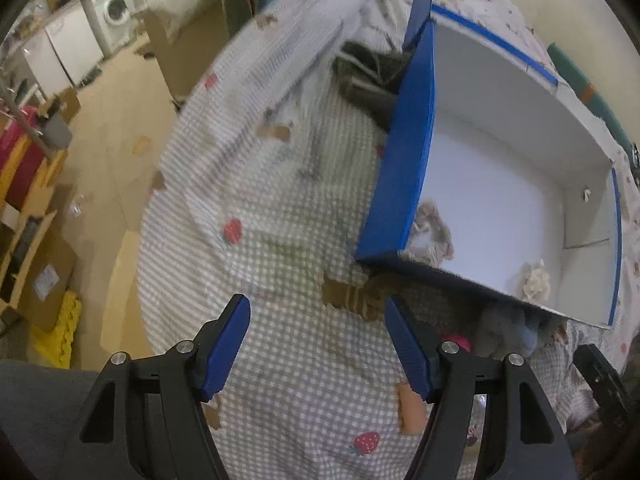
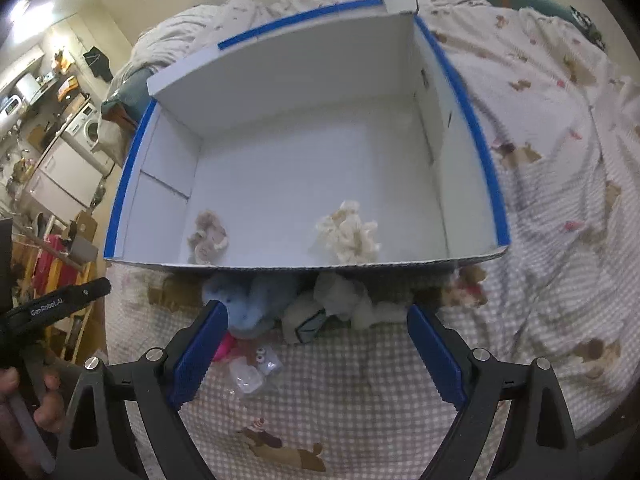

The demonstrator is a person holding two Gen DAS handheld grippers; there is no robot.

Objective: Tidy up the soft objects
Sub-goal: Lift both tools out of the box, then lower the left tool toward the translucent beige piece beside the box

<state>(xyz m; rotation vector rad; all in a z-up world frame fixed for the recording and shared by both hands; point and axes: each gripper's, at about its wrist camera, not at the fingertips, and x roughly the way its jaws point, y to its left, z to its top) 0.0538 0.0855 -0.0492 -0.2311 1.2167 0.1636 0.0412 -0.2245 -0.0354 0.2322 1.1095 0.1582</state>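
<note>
A white box with blue edges [image 2: 486, 152] [image 1: 404, 160] stands open on the bed. Inside lie a beige soft toy [image 2: 208, 236] [image 1: 434, 232] and a cream fluffy one [image 2: 350, 232] [image 1: 534, 278]. In front of the box lie a light blue plush [image 2: 248, 300], a grey-white plush [image 2: 340, 300] [image 1: 504, 332], a pink item [image 2: 222, 350] and a clear small bag [image 2: 254, 372]. My right gripper [image 2: 316, 352] is open and empty, just short of these. My left gripper [image 1: 318, 348] is open and empty over the bedspread, left of the box.
The checked bedspread [image 2: 360, 420] [image 1: 288, 240] covers the bed. A dark folded cloth [image 1: 372, 80] lies behind the box's left wall. The bed's left edge drops to a floor with cardboard boxes [image 1: 44, 264] and washing machines [image 1: 112, 12].
</note>
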